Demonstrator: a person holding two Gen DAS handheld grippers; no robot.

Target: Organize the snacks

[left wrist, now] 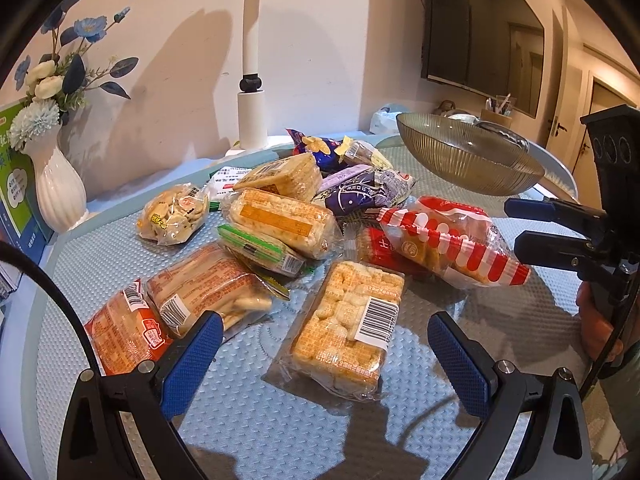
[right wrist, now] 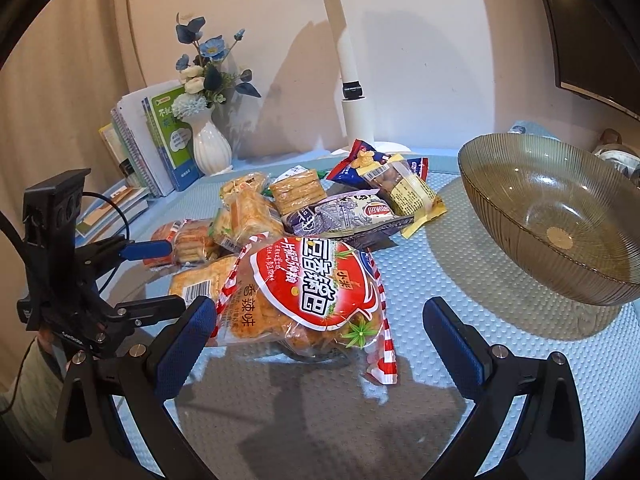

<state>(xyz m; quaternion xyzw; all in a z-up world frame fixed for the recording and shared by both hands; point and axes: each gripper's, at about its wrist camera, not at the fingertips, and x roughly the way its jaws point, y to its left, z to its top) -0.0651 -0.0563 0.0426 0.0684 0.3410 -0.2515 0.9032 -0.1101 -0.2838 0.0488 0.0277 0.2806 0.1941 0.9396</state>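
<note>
Many snacks: a loose pile of wrapped packs lies on the blue textured mat point(left wrist: 100, 248), spread from near the vase across to the glass bowl.
Vase: a white ribbed vase point(left wrist: 60, 192) with blue and white flowers stands at the far left, beside books point(right wrist: 160, 140) leaning on the wall.
Orange pack: an orange-red pack point(left wrist: 124, 328) lies flat just beyond the left gripper's left finger.
Left gripper: the left gripper point(left wrist: 324, 344) hovers with its blue-padded fingers spread wide and nothing between the pads; a barcoded rice-cracker pack point(left wrist: 348, 328) lies on the mat between and just beyond the fingertips.
Lamp: a white lamp post point(left wrist: 252, 116) rises behind the pile.
Striped bag: a red-and-white striped bag point(right wrist: 308, 296) sits at the near right of the pile, partly resting on other packs.
Right gripper: the right gripper point(right wrist: 316, 328) is spread open around nothing, the striped bag just ahead, its corner touching or just beside the left pad.
Bowl: a ribbed glass bowl point(right wrist: 500, 208) stands at the right, apart from the pile, with no snack inside.
</note>
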